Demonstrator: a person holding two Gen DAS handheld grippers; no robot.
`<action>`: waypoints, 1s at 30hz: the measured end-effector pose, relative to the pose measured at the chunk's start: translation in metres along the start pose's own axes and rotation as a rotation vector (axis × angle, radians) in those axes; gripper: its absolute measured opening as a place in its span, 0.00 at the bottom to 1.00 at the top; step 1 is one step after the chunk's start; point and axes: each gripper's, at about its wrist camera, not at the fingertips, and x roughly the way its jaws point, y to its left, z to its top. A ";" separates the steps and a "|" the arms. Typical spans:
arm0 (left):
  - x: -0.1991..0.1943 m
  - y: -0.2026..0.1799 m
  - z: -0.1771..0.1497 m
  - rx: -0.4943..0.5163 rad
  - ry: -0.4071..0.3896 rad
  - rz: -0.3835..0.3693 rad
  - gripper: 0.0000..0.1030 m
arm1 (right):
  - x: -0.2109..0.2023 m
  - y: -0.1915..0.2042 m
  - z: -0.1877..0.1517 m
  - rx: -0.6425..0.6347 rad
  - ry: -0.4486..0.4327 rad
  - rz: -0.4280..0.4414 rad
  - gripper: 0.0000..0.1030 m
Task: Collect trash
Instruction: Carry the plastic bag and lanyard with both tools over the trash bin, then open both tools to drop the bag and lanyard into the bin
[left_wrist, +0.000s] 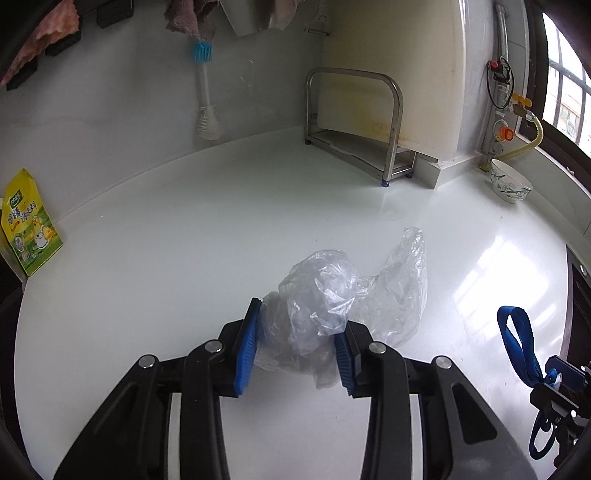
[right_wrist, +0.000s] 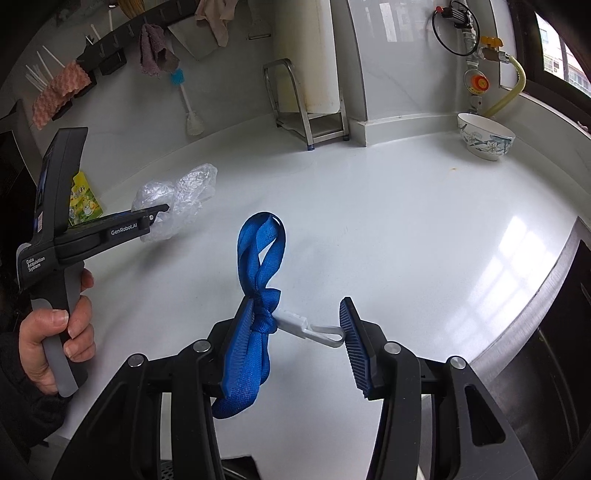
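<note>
A crumpled clear plastic bag (left_wrist: 332, 295) lies on the white countertop (left_wrist: 184, 240). My left gripper (left_wrist: 295, 343) has its blue pads on both sides of the bag's near end and is shut on it. The bag also shows in the right wrist view (right_wrist: 177, 195), with the left gripper (right_wrist: 162, 212) at it. My right gripper (right_wrist: 299, 339) is shut on a white plastic clip (right_wrist: 310, 326) tied to a blue strap loop (right_wrist: 258, 258), held between its pads above the counter. The strap also shows at the right edge of the left wrist view (left_wrist: 517, 343).
A yellow-green carton (left_wrist: 29, 229) stands at the left edge. A steel rack (left_wrist: 354, 125) stands by the back wall. A patterned bowl (left_wrist: 509, 184) sits at the back right. A bottle brush (left_wrist: 205, 92) leans on the wall. The counter's front edge (right_wrist: 535, 295) runs at the right.
</note>
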 end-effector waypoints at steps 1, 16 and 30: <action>-0.010 0.001 -0.006 0.004 -0.008 0.002 0.35 | -0.007 0.004 -0.005 0.007 -0.008 0.003 0.45; -0.160 -0.002 -0.107 0.060 -0.092 -0.103 0.35 | -0.120 0.036 -0.114 0.210 -0.098 0.018 0.45; -0.209 -0.043 -0.226 0.174 0.004 -0.215 0.36 | -0.165 0.049 -0.231 0.234 -0.067 -0.087 0.45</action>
